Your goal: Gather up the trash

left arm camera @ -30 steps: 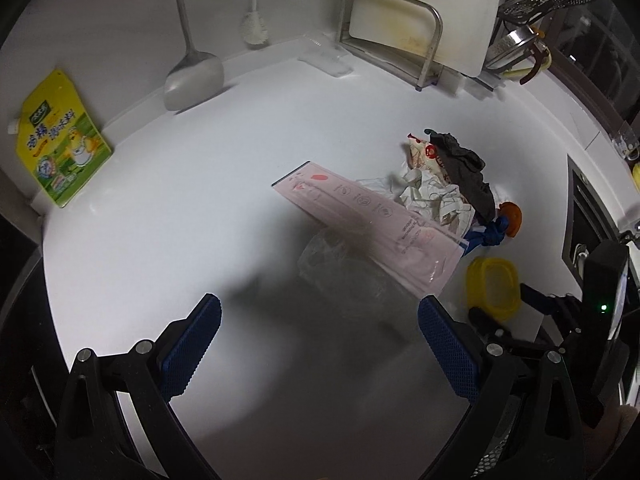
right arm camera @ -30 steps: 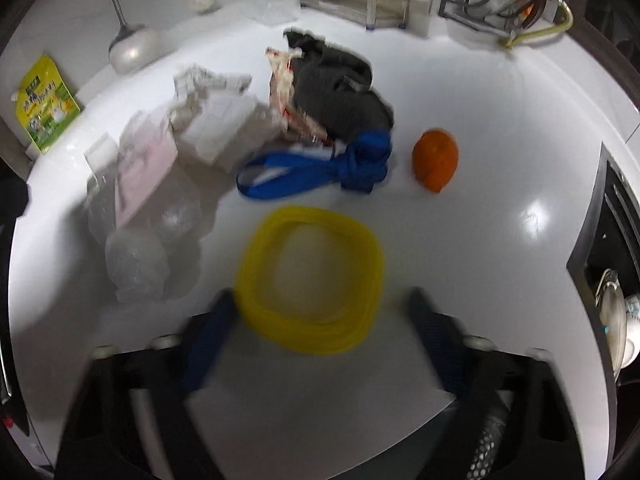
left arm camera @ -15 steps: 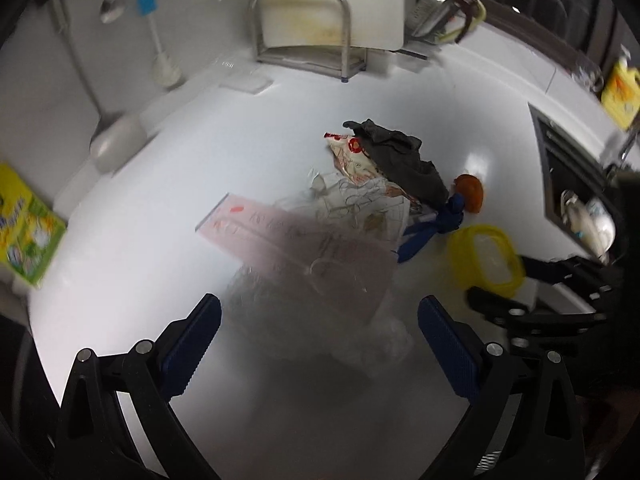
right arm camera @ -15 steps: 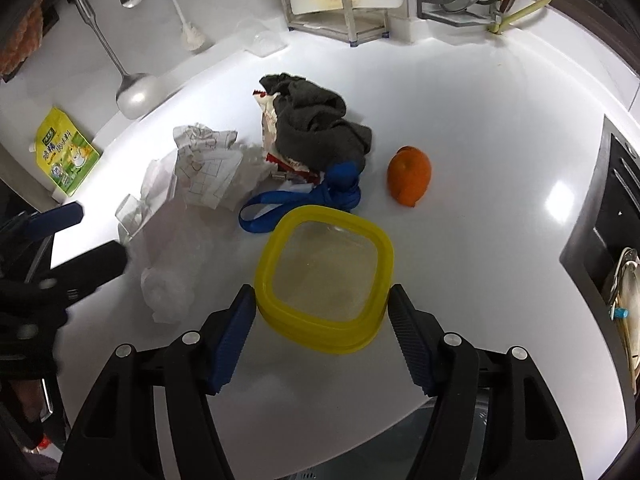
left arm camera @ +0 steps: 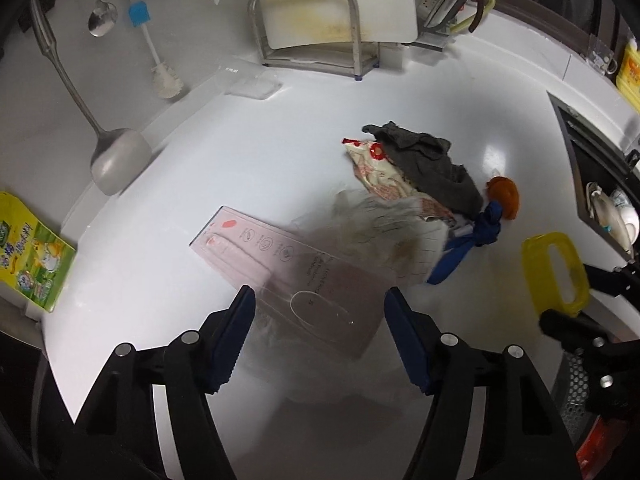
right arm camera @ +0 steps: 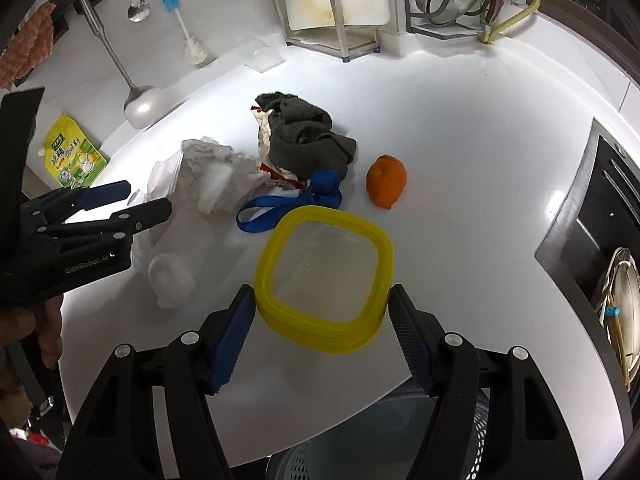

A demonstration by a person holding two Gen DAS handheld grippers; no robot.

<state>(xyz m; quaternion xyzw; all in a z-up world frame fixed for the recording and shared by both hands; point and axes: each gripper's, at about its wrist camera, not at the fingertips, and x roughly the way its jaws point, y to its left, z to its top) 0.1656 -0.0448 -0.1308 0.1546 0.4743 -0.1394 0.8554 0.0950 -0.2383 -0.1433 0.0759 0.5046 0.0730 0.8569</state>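
A trash pile lies on the white counter: a pink blister pack (left arm camera: 280,264) over clear plastic wrap (right arm camera: 176,264), crumpled paper (right arm camera: 208,176), a printed wrapper (left arm camera: 376,176), a grey rag (right arm camera: 308,140), a blue strap (right arm camera: 288,200) and an orange (right arm camera: 386,180). My left gripper (left arm camera: 320,332) is closed partway around the pink pack and the plastic; contact is not clear. My right gripper (right arm camera: 320,332) holds a yellow-rimmed lid (right arm camera: 324,276) between its pads above the counter edge.
A metal rack with a cutting board (left arm camera: 320,20) stands at the back. A ladle (left arm camera: 116,160) and brush (left arm camera: 164,80) lean on the wall. A yellow pouch (left arm camera: 32,252) is at left, the sink (right arm camera: 600,248) at right. A basket (right arm camera: 360,448) sits below the counter edge.
My left gripper has moved forward over the pink pack and its jaws have narrowed around it. My right gripper has closed on the yellow lid and lifted it slightly.
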